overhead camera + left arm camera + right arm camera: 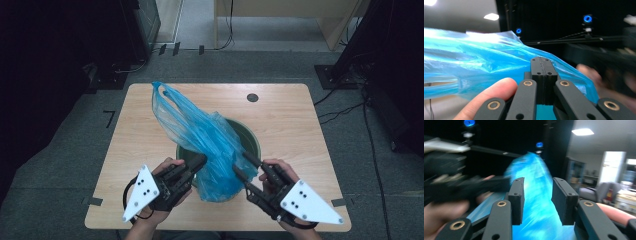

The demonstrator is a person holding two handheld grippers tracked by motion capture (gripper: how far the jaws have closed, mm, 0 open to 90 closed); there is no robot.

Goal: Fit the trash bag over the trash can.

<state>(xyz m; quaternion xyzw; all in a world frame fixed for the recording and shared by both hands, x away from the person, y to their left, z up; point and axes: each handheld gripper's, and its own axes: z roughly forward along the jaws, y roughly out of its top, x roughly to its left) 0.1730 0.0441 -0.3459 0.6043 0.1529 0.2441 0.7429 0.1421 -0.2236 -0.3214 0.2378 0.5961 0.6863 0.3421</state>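
Note:
A thin blue plastic bag stands in a dark green round bin on the wooden table; its handles trail up toward the far left. My left gripper is shut on the bag's near edge; in the left gripper view the jaws are pressed together on the blue film. My right gripper is at the bag's right side, open. In the right gripper view its jaws stand apart with the blurred bag between and beyond them.
A small dark round hole sits near the table's far right. Dark stands and cables ring the table on the grey floor. A pale wooden desk stands beyond. The other hand and gripper show blurred at left.

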